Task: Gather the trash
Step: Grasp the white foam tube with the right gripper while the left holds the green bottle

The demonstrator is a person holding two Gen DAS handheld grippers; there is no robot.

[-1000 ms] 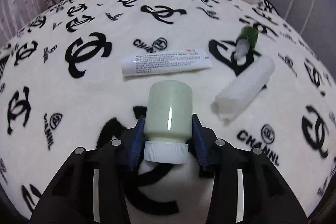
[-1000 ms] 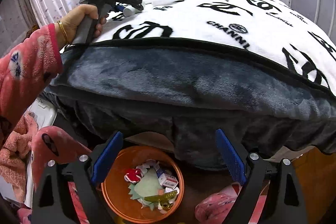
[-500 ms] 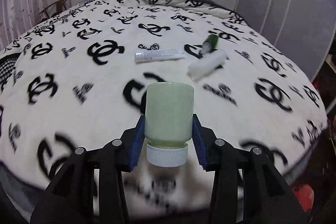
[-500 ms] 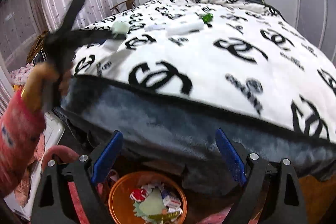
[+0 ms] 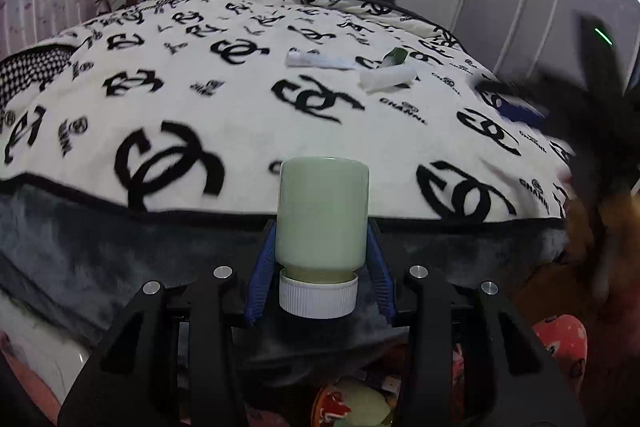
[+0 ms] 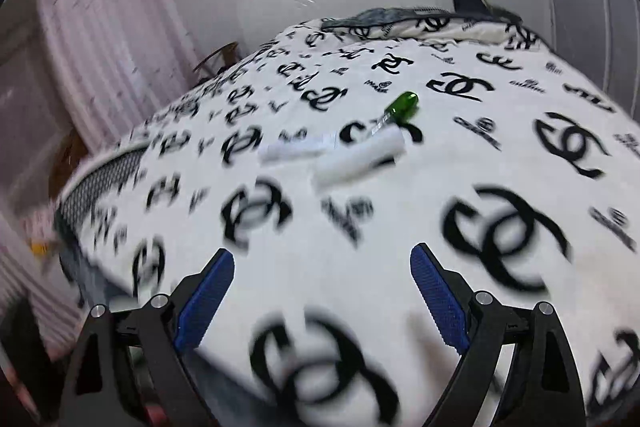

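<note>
Pale green plastic bottle [image 5: 323,215] with a white ribbed cap [image 5: 318,295] sits pinched between the blue pads of the left gripper [image 5: 320,263], held past the bed's near edge, cap toward the camera. Behind it, a white blanket with black logos [image 5: 240,131] covers the bed. On the blanket lie a white tube [image 6: 290,149], a white roll [image 6: 358,159] and a small green bottle [image 6: 400,105], close together. The right gripper [image 6: 322,301] hovers over the blanket, fingers spread wide, holding nothing.
</note>
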